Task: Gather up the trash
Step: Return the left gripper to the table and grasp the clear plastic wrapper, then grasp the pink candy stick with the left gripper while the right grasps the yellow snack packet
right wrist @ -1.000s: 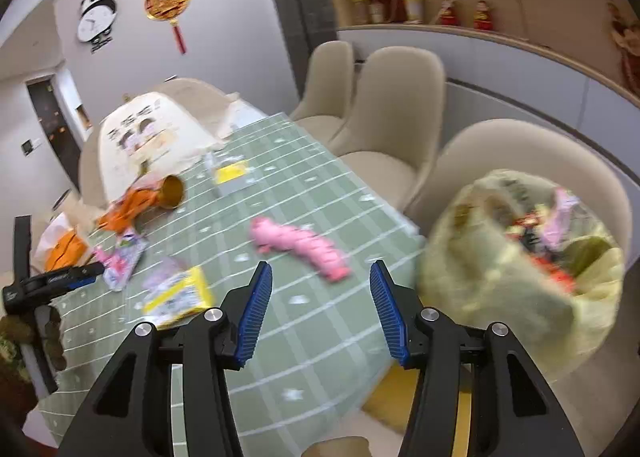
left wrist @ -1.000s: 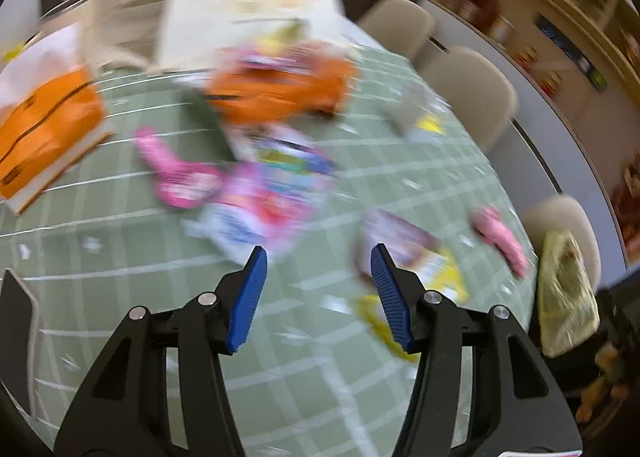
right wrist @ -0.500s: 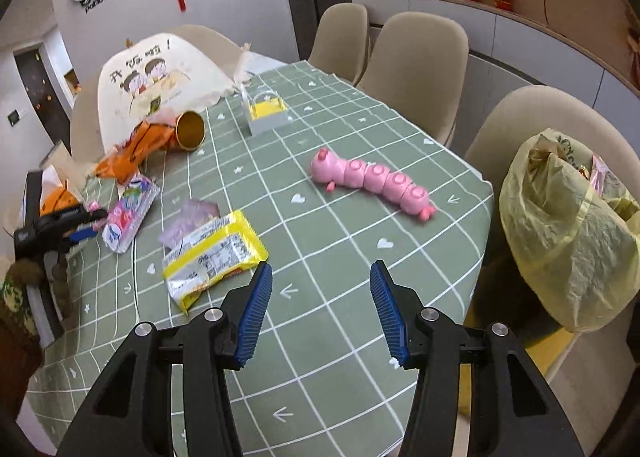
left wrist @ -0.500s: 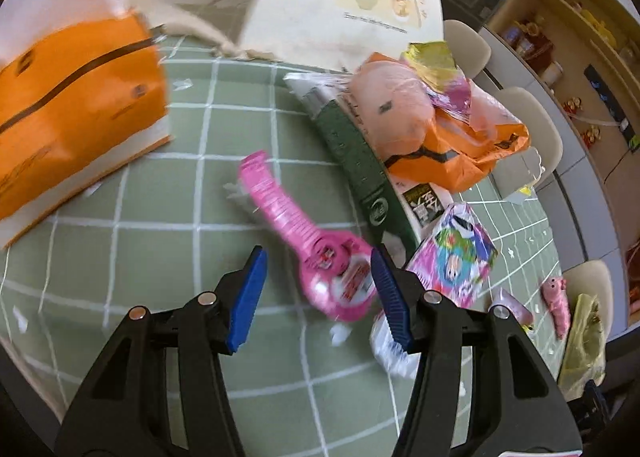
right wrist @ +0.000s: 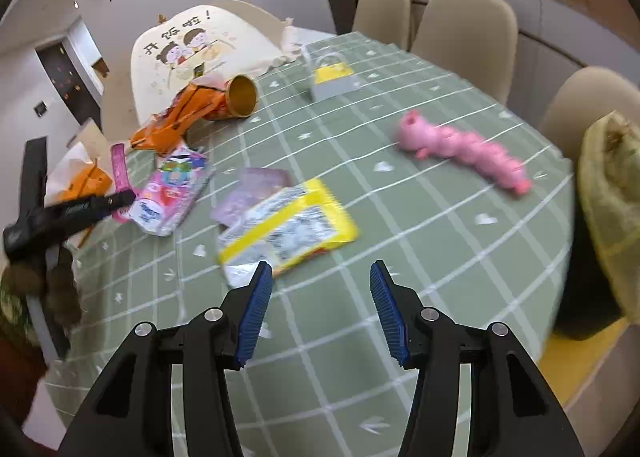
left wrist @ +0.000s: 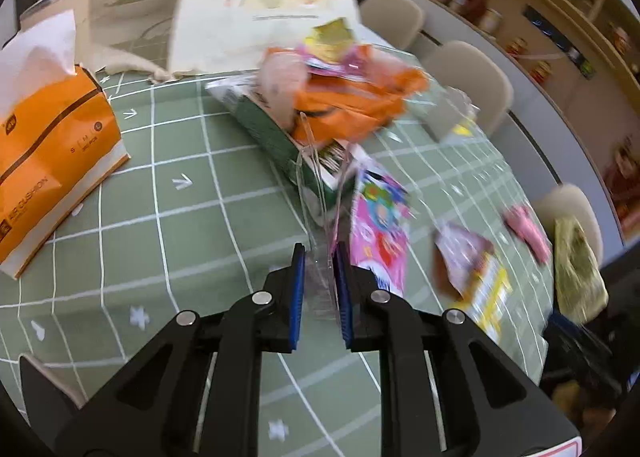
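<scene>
Table (right wrist: 420, 257), green cloth with white grid. Landmark: yellow-edged wrapper (right wrist: 288, 231), lying flat near the front edge. Touching its far-left side, a pale purple packet (right wrist: 252, 193). Further left, a pink printed packet (right wrist: 172, 189). Beyond that, an orange bag (right wrist: 176, 121) and gold cup (right wrist: 240, 97) on its side. Far right, a pink caterpillar toy (right wrist: 464, 149), blurred. Behind, a small grey-and-yellow box (right wrist: 332, 77), possibly a carton.

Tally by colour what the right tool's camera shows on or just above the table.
Pink: 3, caterpillar toy, snack pack, strip
Yellow: 1, wrapper
Purple: 1, sachet
Orange: 2, bag, tissue pack
Gold: 1, cup
Grey: 1, box
Total: 9
</scene>
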Tool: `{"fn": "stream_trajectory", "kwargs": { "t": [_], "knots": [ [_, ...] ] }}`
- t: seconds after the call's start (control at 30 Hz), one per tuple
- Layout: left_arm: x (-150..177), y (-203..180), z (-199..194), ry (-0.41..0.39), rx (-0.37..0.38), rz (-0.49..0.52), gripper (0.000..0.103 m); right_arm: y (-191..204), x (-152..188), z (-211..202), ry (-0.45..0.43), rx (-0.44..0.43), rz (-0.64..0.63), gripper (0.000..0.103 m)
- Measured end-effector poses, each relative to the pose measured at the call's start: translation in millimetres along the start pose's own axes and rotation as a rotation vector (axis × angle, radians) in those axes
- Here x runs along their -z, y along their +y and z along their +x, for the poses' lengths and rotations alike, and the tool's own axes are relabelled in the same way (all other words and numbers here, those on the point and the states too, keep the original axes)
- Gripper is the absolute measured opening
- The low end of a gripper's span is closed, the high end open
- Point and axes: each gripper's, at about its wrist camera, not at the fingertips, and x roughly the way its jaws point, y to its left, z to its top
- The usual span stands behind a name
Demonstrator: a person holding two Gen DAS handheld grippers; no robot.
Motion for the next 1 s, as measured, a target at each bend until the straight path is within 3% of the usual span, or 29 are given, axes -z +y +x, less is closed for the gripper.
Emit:
{"fn": "stream_trajectory", "kwargs": {
  "t": [0.17, 0.43, 0.57, 0.67, 0.73, 0.8, 0.83, 1.0],
  "knots": [
    [23, -9, -9, 0.092, 0.097, 0.022, 0.014, 7, -5, 26, -0.002, -0.053, 0.087, 0.048],
    [48, -14, -7, 0.16, 0.122, 0.075, 0.014, 30, -31, 67, -0.009, 0.085, 0.12, 0.048],
    [49, -13, -8, 0.164, 0.135, 0.095, 0.014, 44, -31, 75, 0.019, 0.188, 0.06, 0.048],
    [48, -13, -10, 0.158, 0.157, 0.105, 0.014, 47, -18, 69, 0.034, 0.193, 0.009, 0.048],
    [48, -13, -7, 0.162, 0.162, 0.109, 0.014, 45, -11, 62, 0.037, 0.184, 0.007, 0.039],
    [48, -15, -4, 0.17, 0.167, 0.112, 0.014, 41, -4, 52, 0.039, 0.153, 0.018, 0.021],
    [48, -16, -2, 0.174, 0.171, 0.113, 0.014, 39, -2, 46, 0.037, 0.144, 0.023, 0.007],
    [52, -25, 0, 0.184, 0.189, 0.137, 0.014, 31, 8, 12, -0.008, 0.137, 0.048, 0.004]
  ]
}}
